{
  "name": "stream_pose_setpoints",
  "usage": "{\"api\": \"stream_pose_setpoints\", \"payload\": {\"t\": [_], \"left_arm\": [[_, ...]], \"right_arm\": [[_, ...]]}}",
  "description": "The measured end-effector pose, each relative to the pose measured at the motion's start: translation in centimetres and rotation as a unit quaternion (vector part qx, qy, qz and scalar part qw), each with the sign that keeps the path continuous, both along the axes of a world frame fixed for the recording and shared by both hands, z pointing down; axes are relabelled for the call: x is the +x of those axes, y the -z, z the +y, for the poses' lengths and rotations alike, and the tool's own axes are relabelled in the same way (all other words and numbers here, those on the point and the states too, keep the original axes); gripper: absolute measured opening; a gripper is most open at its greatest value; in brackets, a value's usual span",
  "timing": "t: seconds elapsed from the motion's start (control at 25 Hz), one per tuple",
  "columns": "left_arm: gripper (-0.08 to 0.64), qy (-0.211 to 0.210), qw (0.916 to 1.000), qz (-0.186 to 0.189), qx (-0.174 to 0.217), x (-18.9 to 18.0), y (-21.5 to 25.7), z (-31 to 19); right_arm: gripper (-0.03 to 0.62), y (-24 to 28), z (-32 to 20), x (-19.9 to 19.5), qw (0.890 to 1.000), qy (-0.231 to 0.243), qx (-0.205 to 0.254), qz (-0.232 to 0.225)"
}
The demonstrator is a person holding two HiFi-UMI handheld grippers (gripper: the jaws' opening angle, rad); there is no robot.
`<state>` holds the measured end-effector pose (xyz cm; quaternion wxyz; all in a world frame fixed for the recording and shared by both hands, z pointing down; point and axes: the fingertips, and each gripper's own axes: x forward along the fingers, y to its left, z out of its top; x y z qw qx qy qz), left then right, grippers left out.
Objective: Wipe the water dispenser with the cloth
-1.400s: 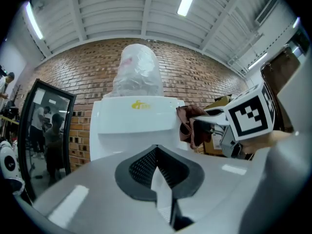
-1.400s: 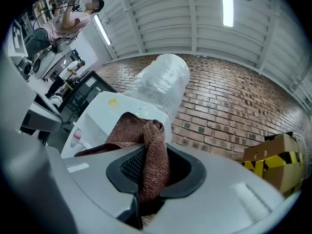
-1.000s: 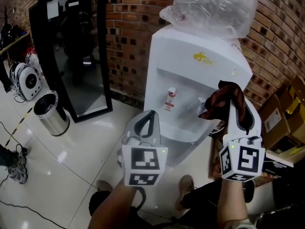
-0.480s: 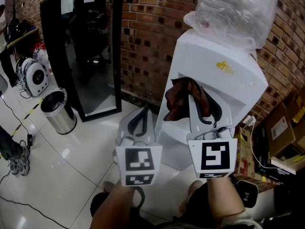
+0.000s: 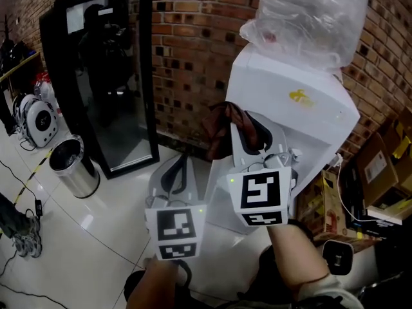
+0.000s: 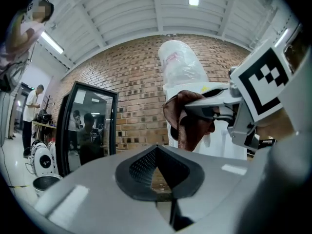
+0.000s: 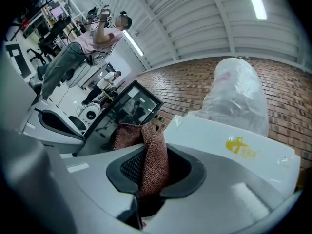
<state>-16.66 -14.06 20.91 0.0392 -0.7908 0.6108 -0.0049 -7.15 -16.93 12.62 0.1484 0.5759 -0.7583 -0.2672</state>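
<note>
The white water dispenser (image 5: 309,111) stands against the brick wall, with a plastic-wrapped bottle (image 5: 309,18) on top. My right gripper (image 5: 248,131) is shut on a brown cloth (image 5: 222,124), held level at the dispenser's upper left front edge. In the right gripper view the cloth (image 7: 131,133) bunches out between the pads, with the dispenser top (image 7: 224,135) just behind. My left gripper (image 5: 177,172) hangs lower and to the left, shut with nothing in it. From the left gripper view (image 6: 156,147) the cloth (image 6: 187,126) shows up and to the right.
A black-framed mirror (image 5: 112,76) leans on the brick wall to the left, with a steel bin (image 5: 74,166) on the tiled floor before it. Cardboard boxes (image 5: 380,166) and cables crowd the dispenser's right side. A person's feet (image 5: 13,224) are at far left.
My right gripper carried the cloth leftward across the dispenser front, from beside the taps to the left edge. The left gripper drifted a little left and lower.
</note>
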Motion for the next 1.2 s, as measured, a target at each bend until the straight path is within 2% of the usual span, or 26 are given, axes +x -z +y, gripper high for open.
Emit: {"api": "stream_pose_setpoints", "payload": {"t": [0.24,0.44,0.56,0.68,0.92,1.2], "left_arm": [[0.0,-0.022,0.9997,0.004,0.005,1.8,0.3,-0.2],[0.0,-0.06,0.9982,-0.007,0.001,5.9,-0.3,-0.2],[0.0,-0.087,0.9961,-0.014,-0.009,8.9,-1.1,0.2],[0.0,-0.114,0.9932,-0.022,-0.001,11.8,-0.9,1.2],[0.0,-0.165,0.9858,-0.029,-0.005,16.8,-1.4,3.6],[0.0,-0.179,0.9824,-0.05,-0.013,19.5,-2.8,5.2]], "right_arm": [[0.086,0.4,-0.4,2.8,0.999,-0.03,-0.013,-0.001],[0.086,0.4,0.7,7.0,0.998,-0.056,-0.022,-0.011],[0.086,0.9,1.9,9.8,0.997,-0.079,-0.012,-0.015],[0.086,1.3,3.2,13.3,0.994,-0.108,0.001,-0.025],[0.084,1.5,6.0,20.4,0.984,-0.173,0.031,-0.041],[0.083,-3.0,7.1,24.4,0.979,-0.199,-0.007,-0.043]]}}
